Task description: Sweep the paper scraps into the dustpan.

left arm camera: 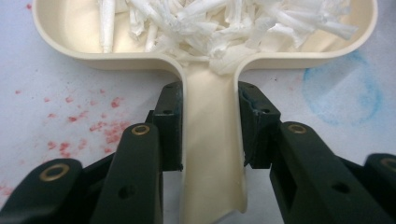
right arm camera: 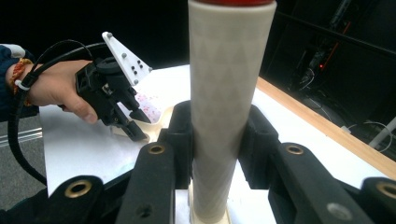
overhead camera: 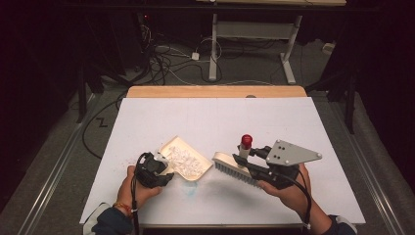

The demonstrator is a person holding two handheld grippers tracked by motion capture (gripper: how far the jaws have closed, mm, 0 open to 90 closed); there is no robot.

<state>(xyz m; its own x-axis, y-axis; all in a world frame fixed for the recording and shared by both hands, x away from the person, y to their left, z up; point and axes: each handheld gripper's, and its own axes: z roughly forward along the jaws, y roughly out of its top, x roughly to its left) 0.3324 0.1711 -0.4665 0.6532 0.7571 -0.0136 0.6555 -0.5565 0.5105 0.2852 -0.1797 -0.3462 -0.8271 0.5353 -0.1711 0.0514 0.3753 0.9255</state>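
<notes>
High view: a white sheet [overhead camera: 220, 122] covers the table, whose wooden edge [overhead camera: 215, 91] shows at 12 o'clock. The left gripper [overhead camera: 164, 171], held in the person's left hand [overhead camera: 134, 188], sits near the sheet's 7 o'clock edge; the right gripper [overhead camera: 244, 161], topped by a grey three-cornered plate [overhead camera: 288, 152], sits at about 5 o'clock in the right hand [overhead camera: 288, 188].

A cream dustpan [overhead camera: 188, 159] lies flat on the sheet just left of centre, its tray loaded with white paper scraps [overhead camera: 183, 159]. Left gripper view: the 2 black jaws are clamped on the dustpan's handle [left arm camera: 210, 154], 1 on each side; the tray opens toward 12 o'clock. Red specks [left arm camera: 98, 126] mark the sheet at 9 o'clock of the handle and a faint blue ring [left arm camera: 338, 93] at 3 o'clock.

A cream brush [overhead camera: 235, 169] stands beside the dustpan at its 3 o'clock, bristles down toward the sheet, its red-capped handle [overhead camera: 245, 144] upright. Right gripper view: the 2 jaws are closed on the brush's cylindrical handle [right arm camera: 231, 93], which rises to 12 o'clock; the other gripper and hand [right arm camera: 60, 88] appear at 10 o'clock
</notes>
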